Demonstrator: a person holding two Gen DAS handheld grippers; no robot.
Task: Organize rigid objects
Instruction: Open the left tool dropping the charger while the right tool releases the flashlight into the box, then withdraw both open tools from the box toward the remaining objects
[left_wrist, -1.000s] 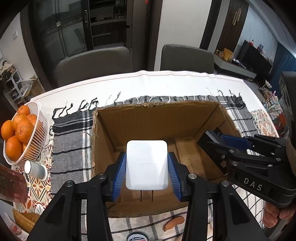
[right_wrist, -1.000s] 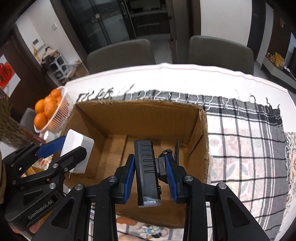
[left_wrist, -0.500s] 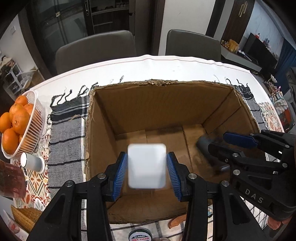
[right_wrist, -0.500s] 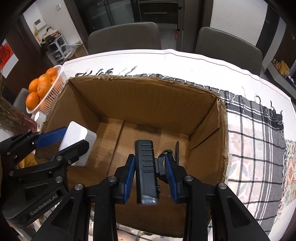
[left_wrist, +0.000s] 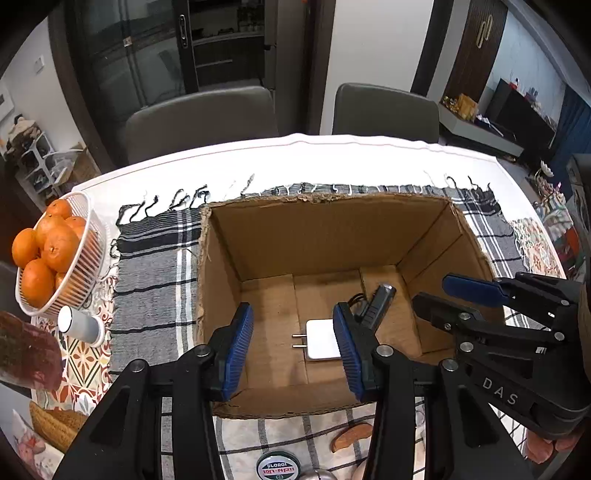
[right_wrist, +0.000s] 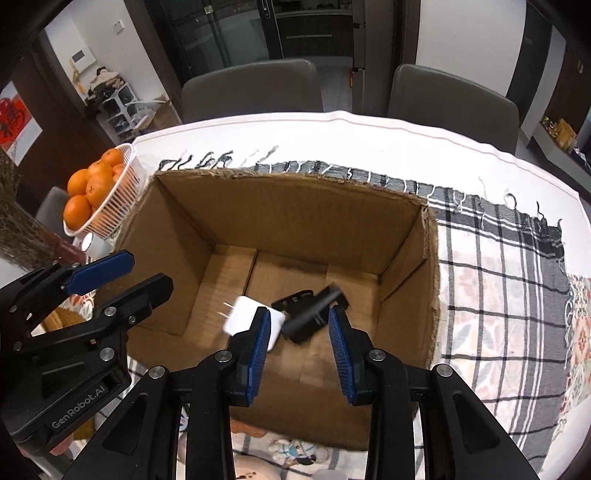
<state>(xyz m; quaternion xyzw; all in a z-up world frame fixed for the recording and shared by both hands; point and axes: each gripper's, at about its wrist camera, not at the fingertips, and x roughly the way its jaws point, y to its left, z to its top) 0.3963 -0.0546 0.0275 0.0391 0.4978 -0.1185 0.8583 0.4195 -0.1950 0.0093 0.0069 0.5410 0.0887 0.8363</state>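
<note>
An open cardboard box (left_wrist: 325, 236) (right_wrist: 288, 206) sits on a checked cloth. A white plug charger (left_wrist: 320, 339) (right_wrist: 242, 314) lies on the box floor with its prongs to the left. A black clip-like gadget (left_wrist: 376, 306) (right_wrist: 310, 314) lies beside it, to its right. My left gripper (left_wrist: 293, 350) hangs open and empty above the box's near side; it also shows in the right wrist view (right_wrist: 122, 273). My right gripper (right_wrist: 297, 343) hangs open and empty above the box; it also shows in the left wrist view (left_wrist: 443, 295).
A white basket of oranges (left_wrist: 51, 254) (right_wrist: 99, 188) stands left of the box, with a small white cylinder (left_wrist: 79, 326) beside it. A round tin (left_wrist: 276, 467) and a brown piece (left_wrist: 351, 435) lie in front of the box. Two grey chairs (left_wrist: 199, 118) stand behind the table.
Both grippers opened. The white charger and the black gadget dropped from them onto the box floor.
</note>
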